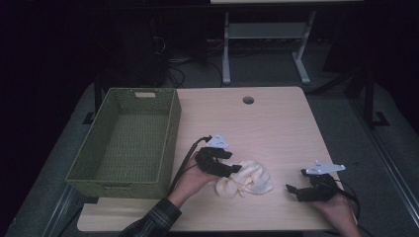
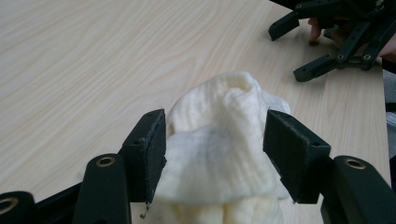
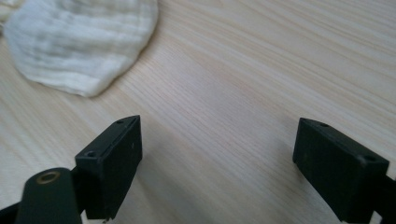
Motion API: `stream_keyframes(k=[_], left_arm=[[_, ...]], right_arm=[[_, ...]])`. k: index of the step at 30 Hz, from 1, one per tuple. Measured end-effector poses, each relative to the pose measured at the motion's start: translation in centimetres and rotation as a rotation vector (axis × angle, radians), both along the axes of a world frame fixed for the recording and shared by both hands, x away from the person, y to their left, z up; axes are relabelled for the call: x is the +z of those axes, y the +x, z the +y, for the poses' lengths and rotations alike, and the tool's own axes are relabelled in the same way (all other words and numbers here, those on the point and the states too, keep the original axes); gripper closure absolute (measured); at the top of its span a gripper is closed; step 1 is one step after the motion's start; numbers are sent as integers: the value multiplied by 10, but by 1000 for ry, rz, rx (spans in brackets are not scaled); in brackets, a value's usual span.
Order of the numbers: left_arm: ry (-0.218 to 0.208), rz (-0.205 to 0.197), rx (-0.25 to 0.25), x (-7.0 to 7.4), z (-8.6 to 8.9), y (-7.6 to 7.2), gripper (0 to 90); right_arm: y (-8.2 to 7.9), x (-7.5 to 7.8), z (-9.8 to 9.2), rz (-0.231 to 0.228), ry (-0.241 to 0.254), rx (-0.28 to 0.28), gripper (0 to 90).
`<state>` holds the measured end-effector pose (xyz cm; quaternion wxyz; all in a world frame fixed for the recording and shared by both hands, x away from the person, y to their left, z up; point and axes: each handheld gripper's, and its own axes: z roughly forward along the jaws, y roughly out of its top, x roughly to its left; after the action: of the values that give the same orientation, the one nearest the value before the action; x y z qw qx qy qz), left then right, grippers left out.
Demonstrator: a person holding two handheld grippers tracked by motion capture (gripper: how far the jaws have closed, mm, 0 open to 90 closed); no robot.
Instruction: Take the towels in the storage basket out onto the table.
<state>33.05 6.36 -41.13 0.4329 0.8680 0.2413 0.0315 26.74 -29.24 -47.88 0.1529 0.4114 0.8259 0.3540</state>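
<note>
On wooden table (image 1: 276, 128), cloth (image 2: 224, 154) sits between left gripper's (image 2: 215, 154) parted jaws.

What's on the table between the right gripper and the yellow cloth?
Nothing: bare table lies between the right gripper and the cloth, as the high view shows.

Left gripper (image 2: 212, 158): your two black jaws stand apart, not pressing.
Cloth: a crumpled cream-white ribbed cloth (image 2: 219, 154) lies bunched between your jaws, its peak rising past them.
Table: pale wood-grain table (image 2: 84, 60) under the cloth.
Right gripper (image 2: 306, 46): your other black gripper, top right, jaws spread, well apart from the cloth.
</note>
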Motion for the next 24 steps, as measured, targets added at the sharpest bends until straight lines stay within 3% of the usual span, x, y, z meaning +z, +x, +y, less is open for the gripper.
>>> stream_keyframes(k=[1, 5, 10, 13, 24], left_arm=[[12, -3, 0, 0, 7, -2, 388], [30, -11, 3, -5, 16, -7, 389], [56, -6, 15, -13, 24, -10, 398], [60, -6, 0, -15, 21, -10, 398], [50, -31, -66, -18, 4, -19, 414]], right_arm=[[-1, 3, 2, 0, 9, 3, 221], [-6, 10, 5, -23, 43, 41, 303], [-11, 17, 16, -20, 85, 108, 410], [-16, 24, 29, -19, 113, 153, 476], [-19, 30, 73, -43, 127, 290, 574]])
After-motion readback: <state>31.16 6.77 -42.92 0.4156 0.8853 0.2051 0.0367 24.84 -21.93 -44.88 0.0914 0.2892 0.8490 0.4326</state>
